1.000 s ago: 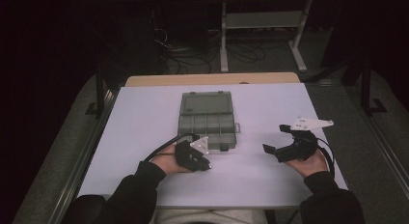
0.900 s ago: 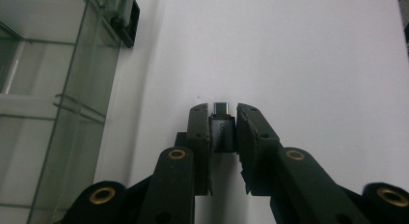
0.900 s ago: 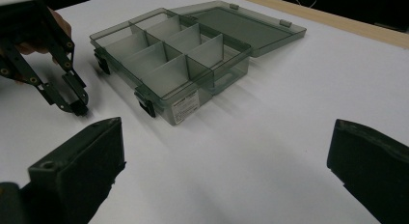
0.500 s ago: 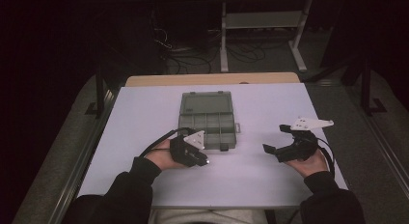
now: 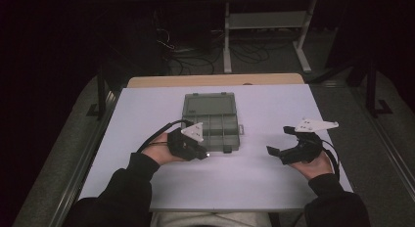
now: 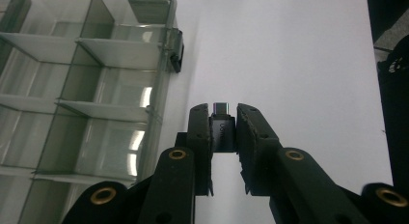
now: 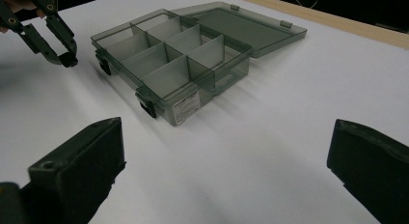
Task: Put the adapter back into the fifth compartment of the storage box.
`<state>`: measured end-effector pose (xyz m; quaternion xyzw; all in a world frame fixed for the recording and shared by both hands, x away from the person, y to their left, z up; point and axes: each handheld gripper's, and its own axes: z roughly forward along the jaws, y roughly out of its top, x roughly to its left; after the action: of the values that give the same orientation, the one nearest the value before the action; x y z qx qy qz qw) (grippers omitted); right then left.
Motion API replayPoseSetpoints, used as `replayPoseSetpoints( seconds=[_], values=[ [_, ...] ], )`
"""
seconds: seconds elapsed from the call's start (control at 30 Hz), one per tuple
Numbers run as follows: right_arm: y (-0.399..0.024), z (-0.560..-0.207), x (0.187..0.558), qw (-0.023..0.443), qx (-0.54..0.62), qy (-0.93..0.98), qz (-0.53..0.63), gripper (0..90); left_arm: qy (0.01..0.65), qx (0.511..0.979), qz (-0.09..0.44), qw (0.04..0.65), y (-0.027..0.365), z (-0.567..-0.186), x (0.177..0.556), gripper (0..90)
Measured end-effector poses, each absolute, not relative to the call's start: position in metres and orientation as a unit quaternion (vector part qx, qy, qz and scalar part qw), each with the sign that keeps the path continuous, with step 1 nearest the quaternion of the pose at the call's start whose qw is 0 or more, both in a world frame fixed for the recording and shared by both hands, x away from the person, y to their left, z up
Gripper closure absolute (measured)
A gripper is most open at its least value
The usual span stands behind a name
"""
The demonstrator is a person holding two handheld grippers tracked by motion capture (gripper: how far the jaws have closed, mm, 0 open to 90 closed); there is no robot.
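The left gripper (image 6: pixel 223 119) is clamped on a small dark adapter with a silver metal plug end (image 6: pixel 221 129), which sits upright between the two black jaws with its plug poking just past their tips. In the left gripper view the white table surface (image 6: pixel 299 60) lies beyond the jaws, and just to the left of them stands the smoky grey transparent plastic organiser box (image 6: pixel 87 89), its divided compartments open to view and one black latch (image 6: pixel 176 51) ahead and left of the jaw tips.

In the high view the left gripper (image 5: pixel 208 154) rests at the near edge of the box (image 5: pixel 210 122), beside its near left corner, with the person's left hand (image 5: pixel 164 149) behind it.

The right gripper (image 5: pixel 279 141) has its jaws spread wide with nothing between them; in the right gripper view the two black jaws stand far apart at the bottom corners. Ahead of them, across bare table, the box (image 7: pixel 178 60) sits with its lid (image 7: pixel 241 23) folded flat open on the far side. The left gripper (image 7: pixel 65 57) shows up and to the left of the right jaws, next to the box's near corner. The right hand (image 5: pixel 313 161) holds its gripper well apart from the box.
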<state>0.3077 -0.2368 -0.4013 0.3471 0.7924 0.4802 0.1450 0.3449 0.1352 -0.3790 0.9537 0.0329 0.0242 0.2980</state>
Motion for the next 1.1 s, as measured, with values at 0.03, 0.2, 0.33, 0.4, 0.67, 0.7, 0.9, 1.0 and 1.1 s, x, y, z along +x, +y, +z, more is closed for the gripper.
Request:
replayPoseSetpoints(
  seconds=[0.03, 0.2, 0.33, 0.4, 0.67, 0.7, 0.9, 1.0, 1.1],
  values=[
    [-0.237, -0.401, 0.308, 0.145, 0.347, 0.792, 0.480, 0.0, 0.035, 0.953, 0.023, 0.300, 0.135, -0.379, 0.345, 76.5],
    [-0.237, -0.401, 0.308, 0.144, 0.347, 0.793, 0.480, 0.0, 0.043, 0.951, 0.028, 0.305, 0.137, -0.373, 0.349, 76.5],
    [-0.237, -0.401, 0.308, 0.144, 0.347, 0.792, 0.481, 0.0, 0.045, 0.950, 0.031, 0.306, 0.139, -0.368, 0.352, 76.5],
    [-0.237, -0.401, 0.308, 0.144, 0.347, 0.792, 0.481, 0.0, 0.046, 0.950, 0.033, 0.307, 0.140, -0.366, 0.353, 76.5],
    [-0.237, -0.401, 0.308, 0.144, 0.347, 0.792, 0.481, 0.0, 0.056, 0.945, 0.045, 0.318, 0.148, -0.353, 0.359, 76.5],
    [-0.237, -0.401, 0.308, 0.144, 0.347, 0.792, 0.481, 0.0, 0.056, 0.945, 0.045, 0.318, 0.148, -0.353, 0.359, 76.5],
    [-0.237, -0.401, 0.308, 0.143, 0.347, 0.792, 0.481, 0.0, 0.059, 0.943, 0.051, 0.323, 0.152, -0.344, 0.363, 76.6],
    [-0.237, -0.401, 0.308, 0.143, 0.347, 0.792, 0.481, 0.0, 0.068, 0.940, 0.052, 0.329, 0.156, -0.343, 0.368, 76.6],
    [-0.237, -0.401, 0.308, 0.143, 0.347, 0.792, 0.482, 0.0, 0.075, 0.941, 0.053, 0.327, 0.160, -0.343, 0.372, 76.5]
  ],
)
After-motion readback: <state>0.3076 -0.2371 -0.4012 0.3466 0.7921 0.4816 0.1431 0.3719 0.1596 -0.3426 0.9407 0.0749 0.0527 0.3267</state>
